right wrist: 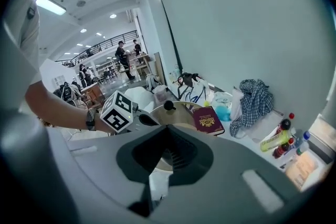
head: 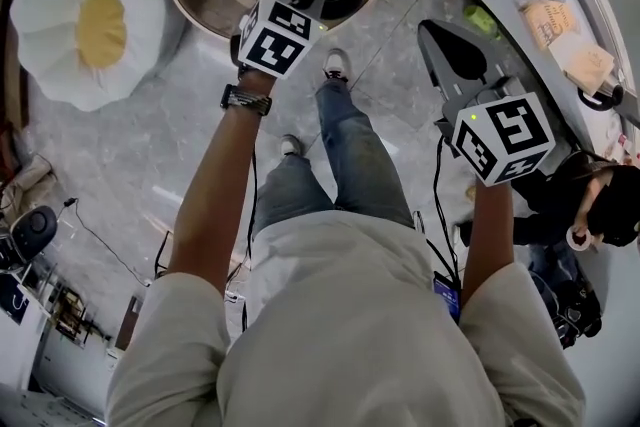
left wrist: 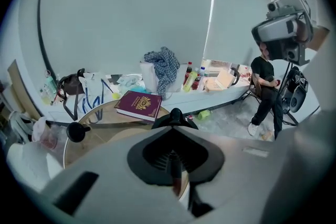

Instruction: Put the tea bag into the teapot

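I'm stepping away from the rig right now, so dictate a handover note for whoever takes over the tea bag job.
Left gripper: fingers shut, nothing seen in them, held up by the round table.
Right gripper: shut, empty, held up over the floor.
Table holds a maroon book and a black-knobbed item; tea bag and teapot not identifiable.
Done: nothing visible. Left: find the bag, drop it in the pot.

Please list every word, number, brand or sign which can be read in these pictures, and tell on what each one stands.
No text can be read in any view.
Maroon book: gold print on the cover, too small to read.
Bottles: labels too blurred to read.
Marker cubes: black-and-white square patterns only, no words.
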### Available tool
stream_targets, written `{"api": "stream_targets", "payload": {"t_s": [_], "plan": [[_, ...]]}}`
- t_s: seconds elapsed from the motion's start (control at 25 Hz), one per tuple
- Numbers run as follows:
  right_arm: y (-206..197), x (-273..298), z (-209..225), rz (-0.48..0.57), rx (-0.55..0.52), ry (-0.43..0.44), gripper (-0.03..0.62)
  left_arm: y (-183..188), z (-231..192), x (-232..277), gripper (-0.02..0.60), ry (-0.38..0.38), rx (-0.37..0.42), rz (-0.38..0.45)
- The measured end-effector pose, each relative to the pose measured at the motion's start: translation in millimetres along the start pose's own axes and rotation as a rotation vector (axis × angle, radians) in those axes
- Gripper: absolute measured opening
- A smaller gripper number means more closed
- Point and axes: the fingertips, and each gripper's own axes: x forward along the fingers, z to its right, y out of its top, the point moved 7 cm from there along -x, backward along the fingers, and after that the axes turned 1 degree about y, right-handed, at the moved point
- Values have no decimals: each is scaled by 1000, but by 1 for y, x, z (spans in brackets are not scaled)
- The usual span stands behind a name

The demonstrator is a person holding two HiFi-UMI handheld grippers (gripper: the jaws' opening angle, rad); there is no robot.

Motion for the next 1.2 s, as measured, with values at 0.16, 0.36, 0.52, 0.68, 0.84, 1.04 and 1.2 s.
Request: {"api": "stream_targets", "payload": {"t_s": [0.16,0.36,0.52,0.68,0.84,1.04,1.2], "plan": [[4,-9,-13,-4,-17,4,6,8,4,-21,0,7,-5,34],[9,-28,-24,12,-34,15,6,21,14,-46,2,27,-1,85],[15,-43,-35,24,-52,3,6,31,22,-74,0,50,4,122],[21,-54,-48,49,-54,-11,6,38,29,-102,1,60,8,163],[26,-67,-64,84,-64,-24,6,46,36,-133,2,68,-17,228],[37,-84,-91,136,-74,-55,6,50,44,-178,2,77,-17,296],[44,-103,-114,192,-106,-73,6,54,56,-215,2,98,1,359]]}}
